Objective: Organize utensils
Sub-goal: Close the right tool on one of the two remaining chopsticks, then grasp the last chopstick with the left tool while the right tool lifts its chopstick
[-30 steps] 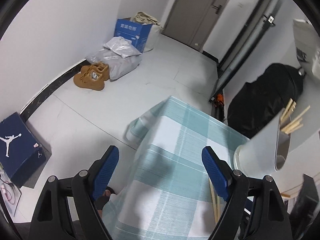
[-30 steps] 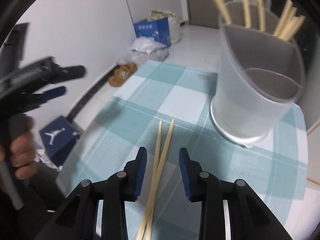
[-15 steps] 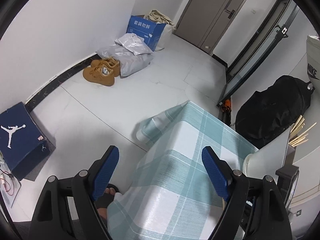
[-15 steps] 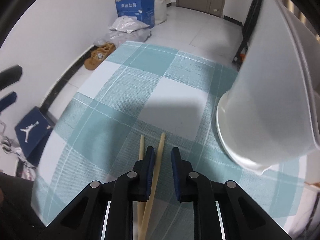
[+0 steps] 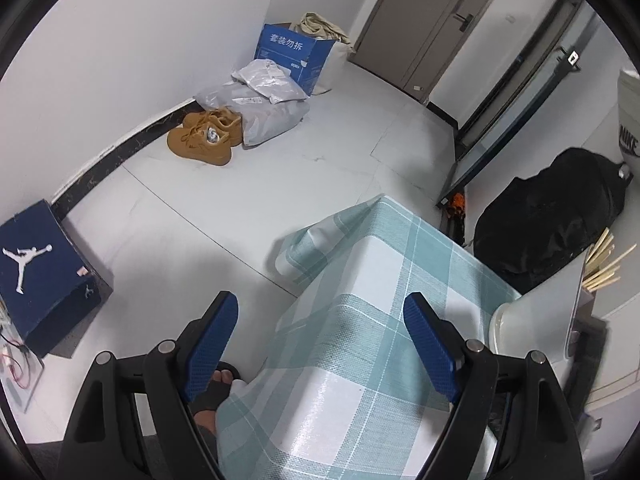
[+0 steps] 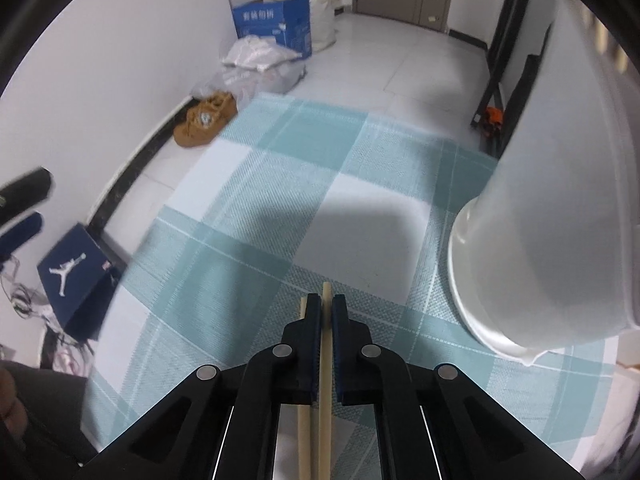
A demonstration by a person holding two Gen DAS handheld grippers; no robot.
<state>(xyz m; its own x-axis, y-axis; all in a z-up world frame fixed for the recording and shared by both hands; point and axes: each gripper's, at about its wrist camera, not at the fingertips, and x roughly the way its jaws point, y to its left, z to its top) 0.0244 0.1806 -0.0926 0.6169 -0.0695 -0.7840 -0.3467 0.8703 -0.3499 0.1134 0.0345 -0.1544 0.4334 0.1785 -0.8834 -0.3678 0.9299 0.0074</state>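
Right gripper (image 6: 326,312): jaws closed on one chopstick (image 6: 325,384), blue pads pressing it from both sides. Its long axis runs along the gripper's own line, tip pointing away from the camera toward the far side of the table and standing just proud of the pads. A second chopstick (image 6: 305,420) lies just left of it, almost parallel, outside the left pad and partly under that finger; whether the two sticks touch cannot be told. Both lie on the checked tablecloth (image 6: 280,200).

To the right, near but apart from the gripper, stands the white utensil holder (image 6: 560,220), upright on a round base. In the left wrist view, chopsticks (image 5: 604,266) stick out of its top, leaning at mixed angles.

Ahead and left of the gripped stick the cloth is bare up to the table's far edge.

Left gripper (image 5: 322,342): jaws wide apart, nothing between them, held above the table's left edge where the cloth hangs down. Beyond that edge lies open floor with a blue shoebox (image 5: 44,272) and tan shoes (image 5: 204,142) by the wall.
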